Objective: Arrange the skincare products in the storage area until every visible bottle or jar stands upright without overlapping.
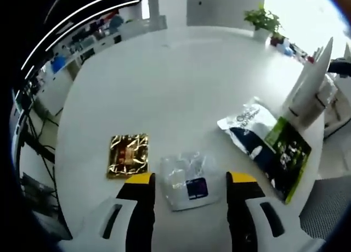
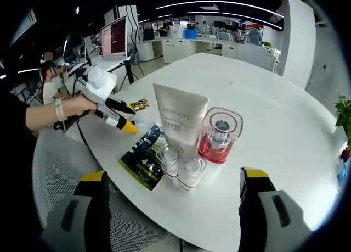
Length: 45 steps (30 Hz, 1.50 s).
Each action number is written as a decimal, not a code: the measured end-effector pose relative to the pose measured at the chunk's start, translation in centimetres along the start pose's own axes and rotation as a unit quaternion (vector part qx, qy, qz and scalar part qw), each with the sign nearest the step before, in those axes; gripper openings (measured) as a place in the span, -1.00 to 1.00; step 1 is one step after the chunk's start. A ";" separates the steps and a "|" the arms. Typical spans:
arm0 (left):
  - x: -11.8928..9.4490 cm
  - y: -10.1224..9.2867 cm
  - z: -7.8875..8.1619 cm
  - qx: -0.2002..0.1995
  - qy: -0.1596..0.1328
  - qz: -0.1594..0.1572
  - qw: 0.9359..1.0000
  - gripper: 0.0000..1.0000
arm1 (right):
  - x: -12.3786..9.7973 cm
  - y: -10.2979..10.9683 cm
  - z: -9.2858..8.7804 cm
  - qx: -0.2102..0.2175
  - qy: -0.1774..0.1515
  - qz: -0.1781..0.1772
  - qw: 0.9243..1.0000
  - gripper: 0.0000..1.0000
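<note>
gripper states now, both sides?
Left tongs: open, holding nothing, over a clear sachet on the table.
Right tongs: open, holding nothing, facing the white tube and red bottle.

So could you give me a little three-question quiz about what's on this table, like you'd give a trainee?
1. True or false: the white tube stands upright on the round white table.
2. Which lies nearest the left gripper? A) gold sachet B) clear sachet C) dark green pouch
3. What colour is the base of the clear-cased bottle beside the tube?

Key: 1 true; 2 B; 3 red.
</note>
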<state>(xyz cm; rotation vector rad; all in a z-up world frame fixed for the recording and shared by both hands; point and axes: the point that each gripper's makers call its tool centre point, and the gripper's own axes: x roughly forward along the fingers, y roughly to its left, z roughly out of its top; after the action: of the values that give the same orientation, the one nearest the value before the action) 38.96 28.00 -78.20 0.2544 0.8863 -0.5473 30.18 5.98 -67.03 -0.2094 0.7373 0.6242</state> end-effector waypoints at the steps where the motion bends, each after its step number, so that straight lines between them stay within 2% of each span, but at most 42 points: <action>1: 0.0 -0.1 0.0 0.002 0.000 -0.002 1.000 -0.06 | 0.0 0.0 0.0 0.001 0.000 0.000 1.000 0.99; 4: 0.1 -0.3 0.1 0.011 0.001 -0.011 1.000 -0.24 | 0.0 0.0 -0.3 0.002 0.003 -0.001 1.000 0.99; 12: 0.1 -0.2 -0.1 0.040 -0.002 -0.038 0.998 -0.25 | -0.5 0.0 -0.5 0.004 -0.003 -0.004 1.000 0.99; 16: 0.0 -0.5 -0.2 0.085 -0.002 -0.060 0.995 -0.25 | -0.7 0.1 -0.6 0.005 -0.004 -0.003 1.000 0.99; 20: -0.2 -0.9 -0.5 0.108 0.005 -0.078 0.991 -0.25 | -0.7 0.2 -0.6 0.007 -0.007 0.000 1.000 0.99; 27: -0.8 -2.1 -0.8 0.199 0.011 -0.105 0.974 -0.25 | -0.8 0.1 -0.5 0.010 -0.010 0.002 1.000 0.99; 30: -1.2 -3.1 -0.7 0.213 0.006 -0.128 0.969 -0.25 | -0.8 -0.1 -0.5 0.010 -0.009 0.001 1.000 0.99; 33: -1.5 -4.0 -0.8 0.252 0.007 -0.152 0.956 -0.25 | -0.7 -0.2 -0.4 0.010 -0.008 0.002 1.000 0.99; 37: -1.6 -4.6 -0.9 0.264 0.014 -0.168 0.950 -0.26 | -0.6 -0.4 -0.1 0.003 -0.007 0.001 1.000 0.99; 42: -2.1 -5.5 -1.6 0.311 0.029 -0.188 0.931 -0.26 | -0.6 -0.2 0.1 0.000 -0.008 0.007 1.000 0.99; 45: -2.2 -6.0 -2.2 0.327 0.037 -0.198 0.923 -0.26 | -0.5 0.0 0.0 -0.003 -0.006 0.010 1.000 0.99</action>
<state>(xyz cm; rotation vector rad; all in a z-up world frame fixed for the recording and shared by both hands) 33.09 24.72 -77.69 0.7140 0.8067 -1.2199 29.86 5.70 -66.70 -0.2043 0.7258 0.6455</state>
